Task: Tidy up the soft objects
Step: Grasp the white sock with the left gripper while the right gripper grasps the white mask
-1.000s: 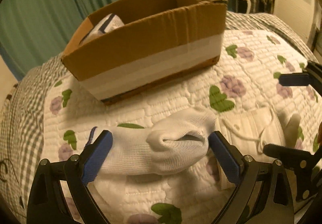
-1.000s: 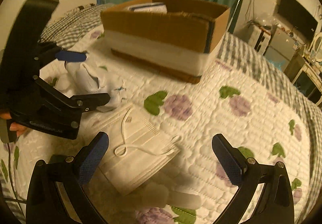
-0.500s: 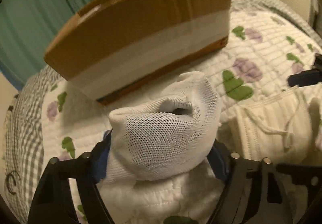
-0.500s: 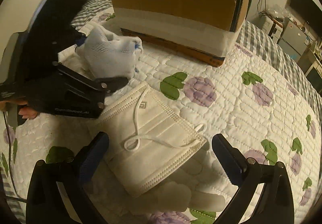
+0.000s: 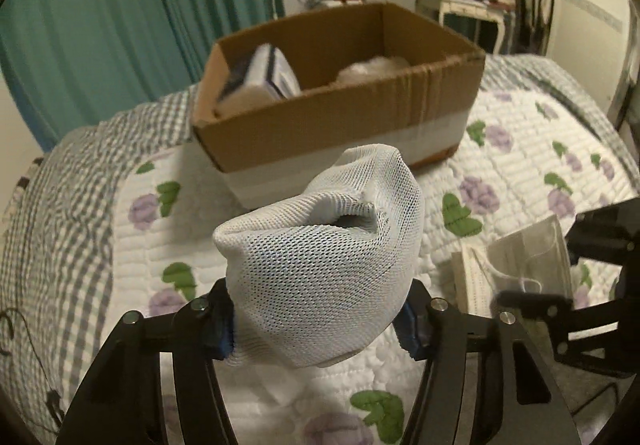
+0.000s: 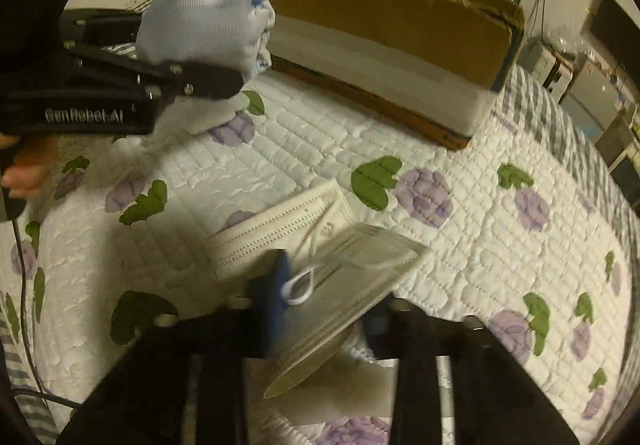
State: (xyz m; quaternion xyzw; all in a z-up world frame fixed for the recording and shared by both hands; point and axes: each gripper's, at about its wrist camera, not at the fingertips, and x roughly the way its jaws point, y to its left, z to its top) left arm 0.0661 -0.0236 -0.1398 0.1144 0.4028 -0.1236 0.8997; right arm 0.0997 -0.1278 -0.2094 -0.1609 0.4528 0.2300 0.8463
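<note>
Your left gripper (image 5: 320, 321) has just been closing and is now clamped on the rolled white mesh sock (image 5: 320, 265), its blue pads pressed into both sides of the bundle, which sits clear of the quilt. Your right gripper (image 6: 324, 293) has likewise just been closing; its jaws are now pinched on the pleated white face mask (image 6: 320, 245), whose far edge seems to rest on the quilt, ear loop curled at the blue pad. The open brown cardboard box with a white band round its base (image 5: 340, 125) lies straight ahead of both grippers, its long axis running across the left view; the sock is the nearer load, with the near wall just beyond it. That wall is what stands in the way: judged from here, you must carry the sock over its rim. Inside the box, a folded white-and-navy item (image 5: 264, 77) fills the left end and a pale fluffy bundle (image 5: 372, 69) the right. The white quilt with purple flowers and green leaves (image 6: 460, 245) is bare between mask and box.
</note>
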